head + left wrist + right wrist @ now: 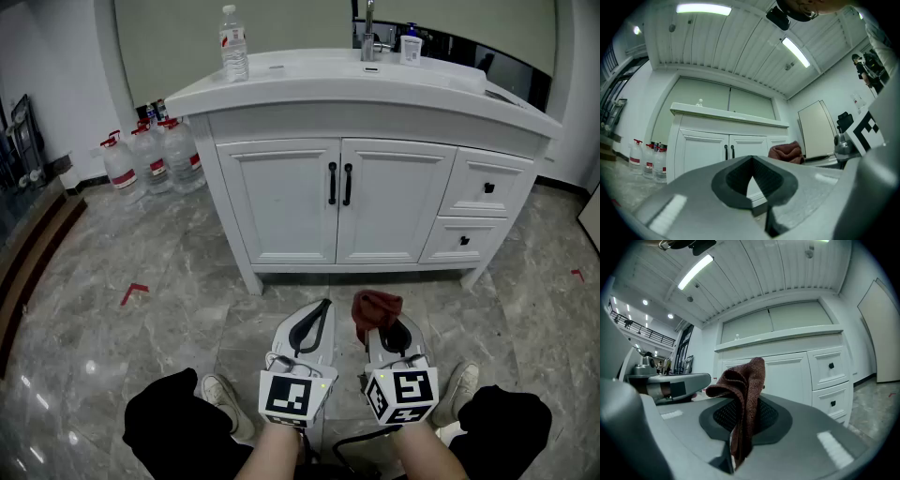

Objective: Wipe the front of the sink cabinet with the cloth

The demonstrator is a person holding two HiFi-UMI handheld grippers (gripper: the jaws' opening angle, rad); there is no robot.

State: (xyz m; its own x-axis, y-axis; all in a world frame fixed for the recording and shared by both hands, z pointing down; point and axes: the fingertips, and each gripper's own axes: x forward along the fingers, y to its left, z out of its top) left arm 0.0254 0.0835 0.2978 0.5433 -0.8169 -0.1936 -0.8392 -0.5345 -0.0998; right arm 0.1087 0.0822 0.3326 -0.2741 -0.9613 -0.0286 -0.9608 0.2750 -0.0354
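The white sink cabinet (281, 202) stands ahead of me, with two doors, black handles (339, 184) and two drawers on its right. My right gripper (380, 323) is held low in front of it, shut on a dark red cloth (376, 307) that bunches up above the jaws. The right gripper view shows the cloth (743, 390) pinched between the pads, with the cabinet (787, 376) behind. Beside it, my left gripper (322, 307) is shut with nothing in it. The left gripper view looks past the jaws at the cabinet doors (701, 150) and the cloth (786, 152).
On the countertop stand a water bottle (232, 42), a faucet (368, 37) and a small white container (411, 47). Several large water jugs (155, 159) sit on the floor left of the cabinet. The grey marble floor (112, 319) carries a red tape mark (134, 293). The person's shoes (220, 394) flank the grippers.
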